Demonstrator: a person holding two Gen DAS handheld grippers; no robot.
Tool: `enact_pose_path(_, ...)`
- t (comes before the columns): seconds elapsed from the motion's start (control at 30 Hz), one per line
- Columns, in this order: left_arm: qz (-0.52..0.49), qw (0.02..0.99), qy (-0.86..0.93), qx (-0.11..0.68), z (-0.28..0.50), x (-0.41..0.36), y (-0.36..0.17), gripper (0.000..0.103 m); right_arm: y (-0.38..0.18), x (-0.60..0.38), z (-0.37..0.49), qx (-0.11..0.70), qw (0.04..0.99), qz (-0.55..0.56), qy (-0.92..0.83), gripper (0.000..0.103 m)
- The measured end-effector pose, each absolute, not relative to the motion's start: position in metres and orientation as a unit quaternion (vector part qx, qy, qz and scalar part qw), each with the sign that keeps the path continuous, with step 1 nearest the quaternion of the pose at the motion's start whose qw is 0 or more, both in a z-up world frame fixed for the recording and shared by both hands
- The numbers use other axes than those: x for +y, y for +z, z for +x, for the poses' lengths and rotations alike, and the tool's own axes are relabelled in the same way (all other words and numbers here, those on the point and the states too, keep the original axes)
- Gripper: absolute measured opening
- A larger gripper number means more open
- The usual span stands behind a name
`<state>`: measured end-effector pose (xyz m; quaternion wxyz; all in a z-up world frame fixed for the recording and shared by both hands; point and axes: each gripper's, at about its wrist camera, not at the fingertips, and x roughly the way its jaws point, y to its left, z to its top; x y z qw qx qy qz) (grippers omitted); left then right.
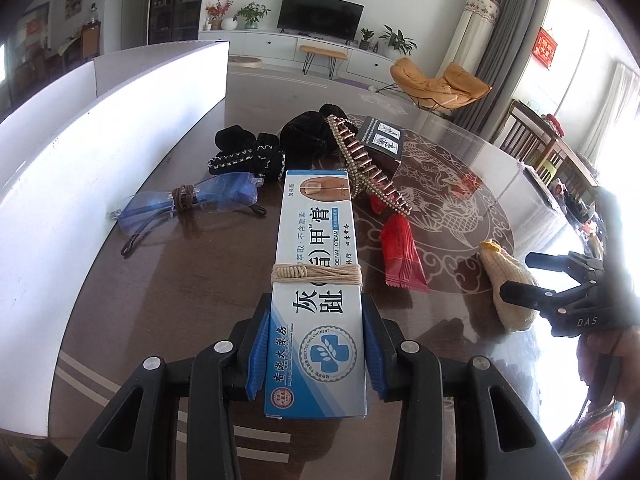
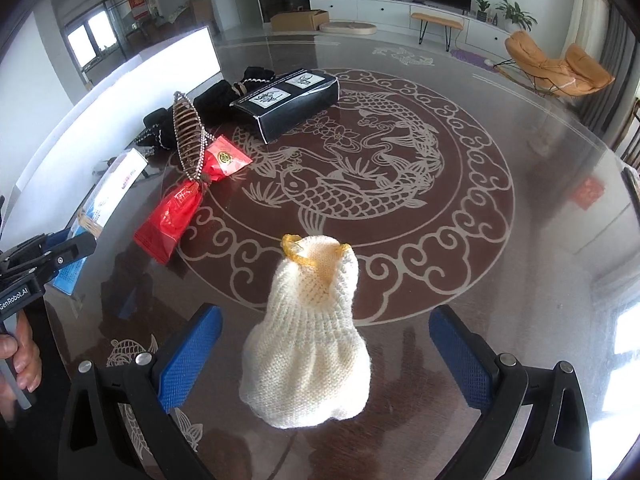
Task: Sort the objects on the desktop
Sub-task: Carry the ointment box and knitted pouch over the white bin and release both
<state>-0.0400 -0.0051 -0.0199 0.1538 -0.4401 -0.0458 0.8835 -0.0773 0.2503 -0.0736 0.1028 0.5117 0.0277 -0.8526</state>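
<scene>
One blue-and-white cardboard ointment box; one pair blue-tinted rimless glasses; one beaded metal hair comb; one red foil packet; one black rectangular box; one cream knitted pouch; one heap black fabric.

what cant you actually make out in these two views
- Left wrist: white and blue nail cream box hides the left gripper pads' contact and the table under it.
- Left wrist: window glare washes out the right gripper.
- Right wrist: cream knitted pouch, contents unseen.
</scene>
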Motion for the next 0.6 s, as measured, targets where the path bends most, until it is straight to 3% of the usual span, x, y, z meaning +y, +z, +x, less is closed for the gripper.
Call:
enact_pose_path(0.07,-0.437,0.157,0.883,-0.068,-0.03,-0.014,-0.018,0.041,-0.081,0.236,-0.079,0.072,0.111,0.531,-0.837,0.088)
enact_pose_path(0.1,-0.434,0.16,0.883,-0.081,-0.025,-0.02,-0.016,0.041,-0.085,0.232,-0.077,0.088,0.114,0.54,-0.829,0.059)
enact_pose_path(0.13,-0.429,0.163,0.884,-0.091,-0.02,-0.025,-0.012,0.041,-0.086,0.231,-0.074,0.087,0.12,0.544,-0.826,0.053)
enact_pose_path(0.37,-0.377,0.145,0.909,-0.105,0.013,-0.066,0.034,0.041,-0.052,0.236,-0.049,0.026,0.121,0.487,-0.865,0.048)
enact_pose_path(0.6,-0.349,0.065,0.925,-0.136,-0.017,-0.172,0.089,0.041,0.024,0.134,-0.075,0.033,0.217,0.391,-0.894,0.049)
